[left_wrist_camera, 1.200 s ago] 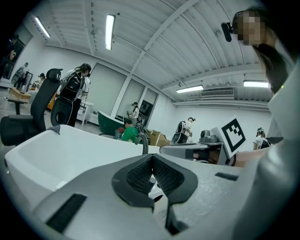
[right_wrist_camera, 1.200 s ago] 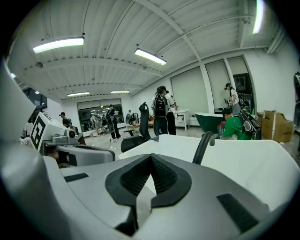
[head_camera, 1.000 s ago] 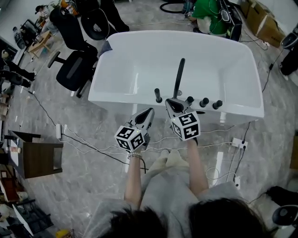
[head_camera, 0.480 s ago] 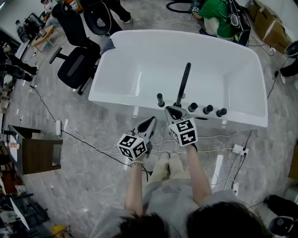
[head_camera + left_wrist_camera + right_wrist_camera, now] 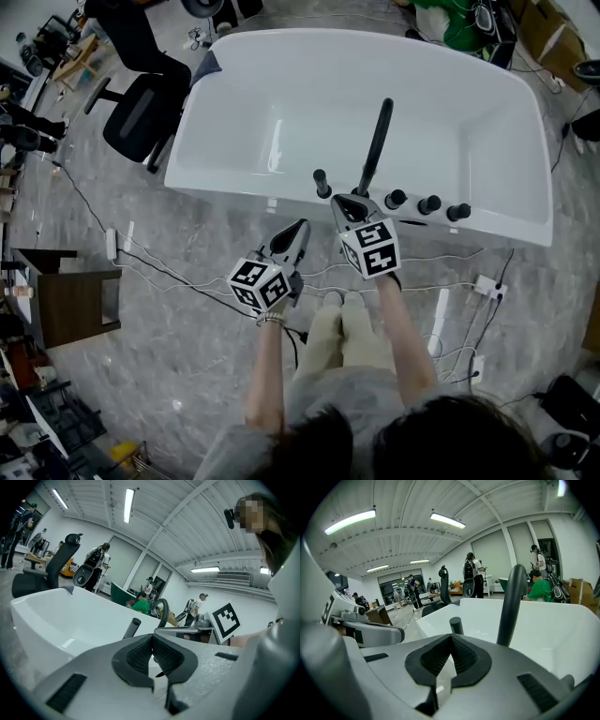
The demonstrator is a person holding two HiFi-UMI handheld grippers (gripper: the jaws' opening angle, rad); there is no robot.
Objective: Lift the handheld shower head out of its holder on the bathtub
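shower head: the slim black wand-shaped handheld shower head (image 5: 380,139) stands in its holder on the near rim of the glossy white bathtub (image 5: 234,122), untouched.
right gripper (image 5: 349,202): jaws together, empty, just beside the wand's base.
left gripper (image 5: 298,230): jaws together, empty, off the rim.
doing it well: part the right jaws first, clamp the stem, then draw up along its lean. the round black knobs (image 5: 428,203) look easy to knock.
surface: smooth rim; grey marble-look floor (image 5: 141,337) strewn with cables.
room: black office chair (image 5: 141,112) beyond the tub.

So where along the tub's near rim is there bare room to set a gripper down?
Bare: the near rim from the tub's left corner to the short black post, and the basin floor. Crowded: from that post past the tall black stem to the three knobs, where the right gripper points.
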